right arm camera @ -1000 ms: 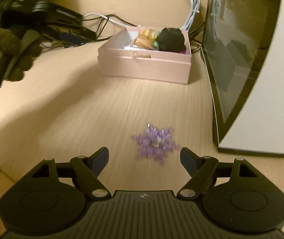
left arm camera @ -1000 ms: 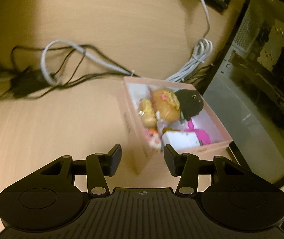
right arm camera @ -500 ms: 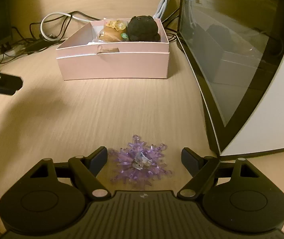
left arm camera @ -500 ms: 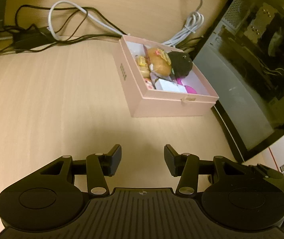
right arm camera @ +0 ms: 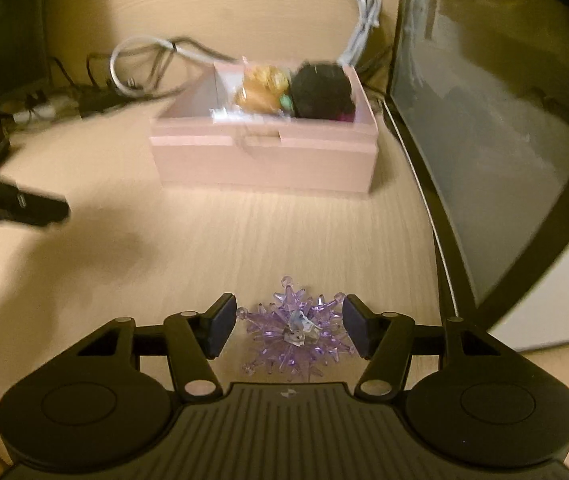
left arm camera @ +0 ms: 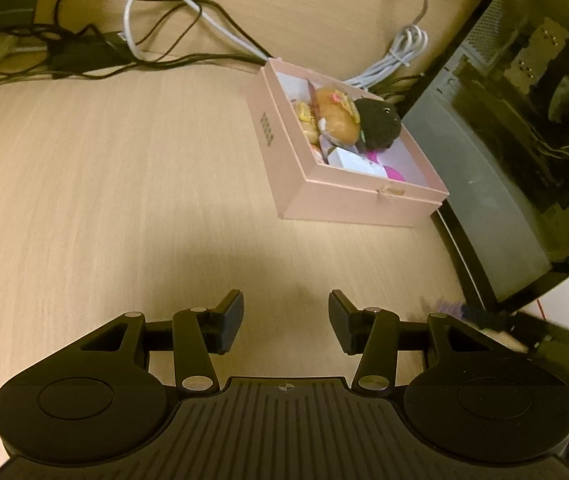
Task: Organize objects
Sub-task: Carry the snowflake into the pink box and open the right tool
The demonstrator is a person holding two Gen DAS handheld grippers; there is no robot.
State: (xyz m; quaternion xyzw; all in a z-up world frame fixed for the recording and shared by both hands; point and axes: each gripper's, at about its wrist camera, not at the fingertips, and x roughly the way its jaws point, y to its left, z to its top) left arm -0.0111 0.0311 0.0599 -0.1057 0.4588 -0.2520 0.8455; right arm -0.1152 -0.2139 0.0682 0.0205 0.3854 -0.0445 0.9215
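Observation:
A purple crystal snowflake (right arm camera: 296, 332) lies flat on the wooden desk between the fingers of my right gripper (right arm camera: 288, 324). Its jaws are closing around the snowflake; the pads stand at the outer spikes without clearly pressing on them. Farther back stands an open pink box (right arm camera: 264, 160) holding a black plush (right arm camera: 320, 90), a bun toy (right arm camera: 262, 88) and other small items. My left gripper (left arm camera: 286, 316) hovers open and empty over bare desk, short of the pink box (left arm camera: 348, 196). That gripper also shows as a dark blurred shape (right arm camera: 24, 204) at the right wrist view's left edge.
A computer case with a dark glass side panel (left arm camera: 504, 140) stands right of the box, close to its right wall. Tangled black and white cables (left arm camera: 164, 20) and a power brick lie along the desk's back. Bare wood stretches left of the box.
My right gripper slid forward until the snowflake came between its fingers, and the jaws narrowed a lot. My left gripper pulled back from the box, which now sits farther off.

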